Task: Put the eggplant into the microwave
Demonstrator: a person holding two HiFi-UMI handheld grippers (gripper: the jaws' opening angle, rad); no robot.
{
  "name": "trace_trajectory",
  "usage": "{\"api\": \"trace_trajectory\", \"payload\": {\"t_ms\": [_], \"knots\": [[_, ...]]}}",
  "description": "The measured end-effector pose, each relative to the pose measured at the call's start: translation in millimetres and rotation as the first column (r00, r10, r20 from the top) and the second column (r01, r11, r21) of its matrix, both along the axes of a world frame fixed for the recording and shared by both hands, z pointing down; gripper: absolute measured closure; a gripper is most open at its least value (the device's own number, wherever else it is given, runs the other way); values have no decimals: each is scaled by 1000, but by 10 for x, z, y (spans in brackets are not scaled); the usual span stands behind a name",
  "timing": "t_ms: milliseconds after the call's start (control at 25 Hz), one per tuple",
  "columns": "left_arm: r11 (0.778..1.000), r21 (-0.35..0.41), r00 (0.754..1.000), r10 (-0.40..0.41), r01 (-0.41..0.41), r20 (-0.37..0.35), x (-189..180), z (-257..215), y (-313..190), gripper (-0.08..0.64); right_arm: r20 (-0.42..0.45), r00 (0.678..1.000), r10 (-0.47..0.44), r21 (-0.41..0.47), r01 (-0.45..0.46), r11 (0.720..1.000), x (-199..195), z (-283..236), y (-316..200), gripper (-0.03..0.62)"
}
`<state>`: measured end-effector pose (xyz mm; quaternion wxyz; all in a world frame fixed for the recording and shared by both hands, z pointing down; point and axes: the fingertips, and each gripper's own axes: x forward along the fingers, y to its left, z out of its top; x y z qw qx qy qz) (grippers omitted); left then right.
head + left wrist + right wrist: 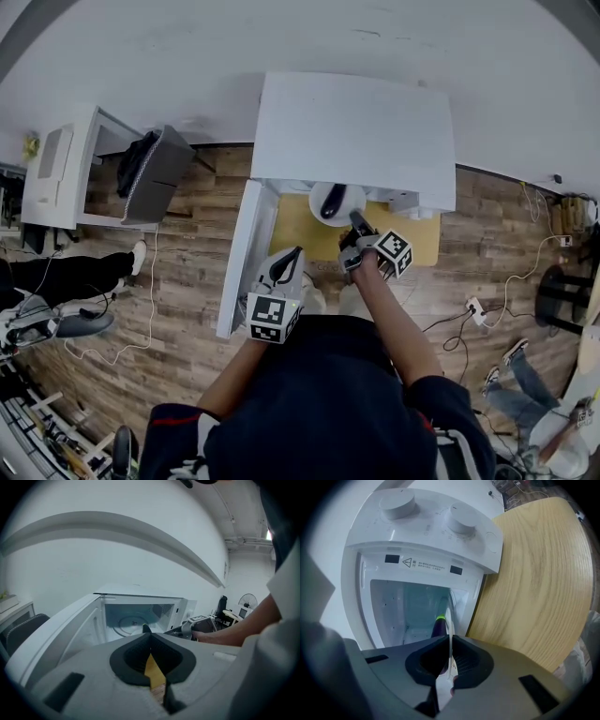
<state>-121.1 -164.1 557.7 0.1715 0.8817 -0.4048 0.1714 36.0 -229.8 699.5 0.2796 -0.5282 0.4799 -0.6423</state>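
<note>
Wood counter (pixel 302 232): pale yellow grain, bare to the right of the microwave in the right gripper view (pixel 534 573).
Microwave (pixel 356 131): white, stands on the counter against a white wall (pixel 281 37); its door (pixel 242 258) is swung open to the left. Two round knobs (pixel 397 501) sit on the control panel. A glass turntable (pixel 129 620) shows in the cavity.
Eggplant (pixel 333 202): dark purple with a green stem end (pixel 438 625). It lies on a white plate (pixel 351 193) at the open front of the microwave. I cannot tell whether the plate rests on anything.
Right tongs (pixel 358 228): pressed onto the thin rim of the plate (pixel 450 620), pinching it (pixel 450 641).
Left tongs (pixel 289 258): pressed together with nothing between them (pixel 148 637), in front of the open door and apart from the plate.
Floor (pixel 187 262): brown wood planks, with cables and a white power strip (pixel 476 307) at the right.
Room: a white desk (pixel 56 169) at the left, and beside it a grey chair (pixel 159 173) with a dark garment. A seated person's legs show at the left edge.
</note>
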Motion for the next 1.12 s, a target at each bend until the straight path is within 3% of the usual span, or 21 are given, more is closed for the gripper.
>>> {"api": "trace_trajectory", "payload": {"t_ms": [600, 1120], "knots": [[999, -6, 999, -36, 36, 7, -37, 32, -73, 546, -29, 999, 20, -25, -21, 999, -20, 110, -308, 571], [998, -6, 998, -55, 55, 11, -52, 4, -112, 546, -85, 996, -14, -63, 8, 998, -75, 188, -483, 569]]}}
